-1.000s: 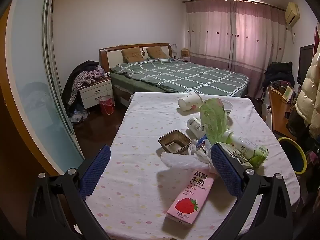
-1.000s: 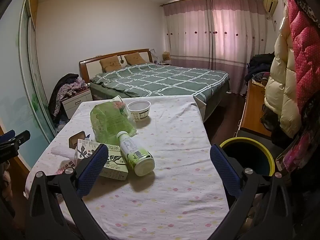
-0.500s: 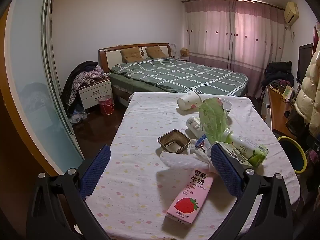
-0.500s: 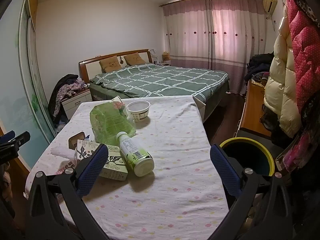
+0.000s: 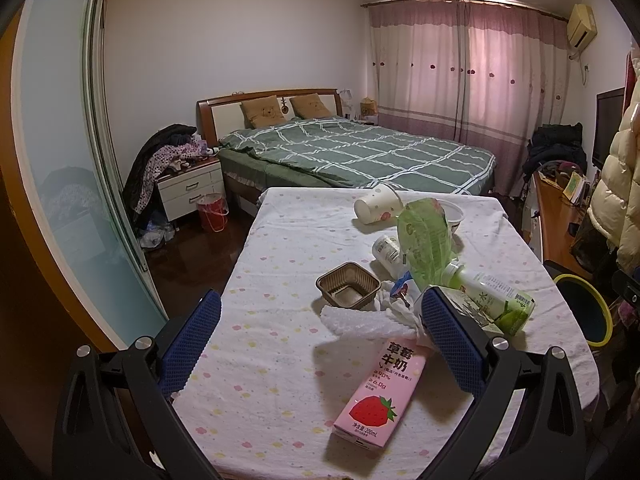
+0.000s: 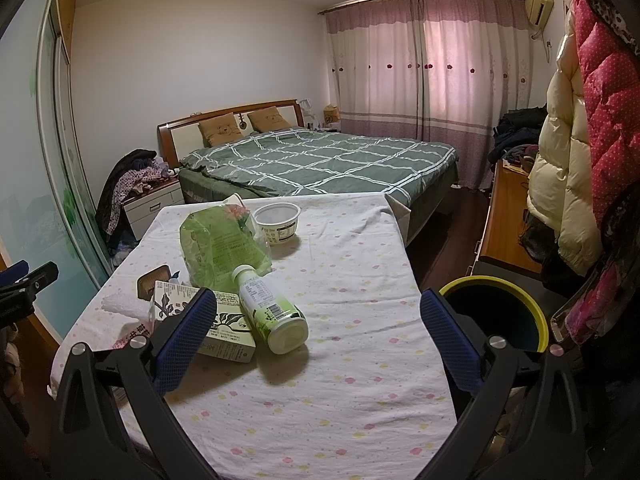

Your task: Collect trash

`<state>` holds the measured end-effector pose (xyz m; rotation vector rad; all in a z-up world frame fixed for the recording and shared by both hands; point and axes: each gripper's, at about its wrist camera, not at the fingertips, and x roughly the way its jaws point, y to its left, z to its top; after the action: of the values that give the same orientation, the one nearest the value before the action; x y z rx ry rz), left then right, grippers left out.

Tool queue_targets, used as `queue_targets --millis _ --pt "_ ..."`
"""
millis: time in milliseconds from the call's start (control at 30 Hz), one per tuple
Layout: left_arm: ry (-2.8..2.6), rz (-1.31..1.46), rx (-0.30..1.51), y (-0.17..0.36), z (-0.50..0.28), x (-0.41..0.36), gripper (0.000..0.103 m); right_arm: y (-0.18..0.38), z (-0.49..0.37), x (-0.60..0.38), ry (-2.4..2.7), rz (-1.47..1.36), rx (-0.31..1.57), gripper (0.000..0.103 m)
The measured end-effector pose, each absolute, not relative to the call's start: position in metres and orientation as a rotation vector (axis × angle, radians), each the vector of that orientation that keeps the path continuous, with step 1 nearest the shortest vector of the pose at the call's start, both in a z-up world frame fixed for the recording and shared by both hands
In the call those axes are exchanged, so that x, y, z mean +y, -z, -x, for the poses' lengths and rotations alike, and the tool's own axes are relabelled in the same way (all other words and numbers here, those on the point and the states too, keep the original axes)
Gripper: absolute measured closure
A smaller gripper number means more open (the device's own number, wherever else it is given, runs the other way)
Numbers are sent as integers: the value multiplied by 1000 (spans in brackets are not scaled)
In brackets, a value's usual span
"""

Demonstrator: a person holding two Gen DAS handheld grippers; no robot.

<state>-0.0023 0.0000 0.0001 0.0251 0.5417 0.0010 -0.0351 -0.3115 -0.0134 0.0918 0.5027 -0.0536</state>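
Trash lies on a table with a dotted white cloth [image 5: 280,344]. A pink strawberry milk carton [image 5: 380,392] lies nearest my left gripper [image 5: 320,344], which is open and empty above the table's near edge. Behind it are a white crumpled wrapper [image 5: 360,320], a brown plastic tray [image 5: 348,289], a green pouch [image 5: 426,240], a green-white bottle [image 6: 272,312], a green tea carton [image 6: 220,328], a paper cup [image 5: 376,204] and a white tub [image 6: 278,222]. My right gripper [image 6: 316,336] is open and empty, just in front of the bottle. A yellow-rimmed bin [image 6: 496,316] stands right of the table.
A bed with a green checked cover [image 5: 360,156] stands beyond the table. A nightstand piled with clothes [image 5: 188,180] and a red bucket [image 5: 212,212] are at the left. Hanging coats [image 6: 592,140] and a wooden desk [image 6: 508,216] line the right side. A sliding glass door [image 5: 60,200] is at left.
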Motion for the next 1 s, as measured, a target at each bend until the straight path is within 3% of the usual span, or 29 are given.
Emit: queue_targets --millis 1000 --pt "23 -28 542 -7 2 -6 4 15 34 -315 57 -97 507 6"
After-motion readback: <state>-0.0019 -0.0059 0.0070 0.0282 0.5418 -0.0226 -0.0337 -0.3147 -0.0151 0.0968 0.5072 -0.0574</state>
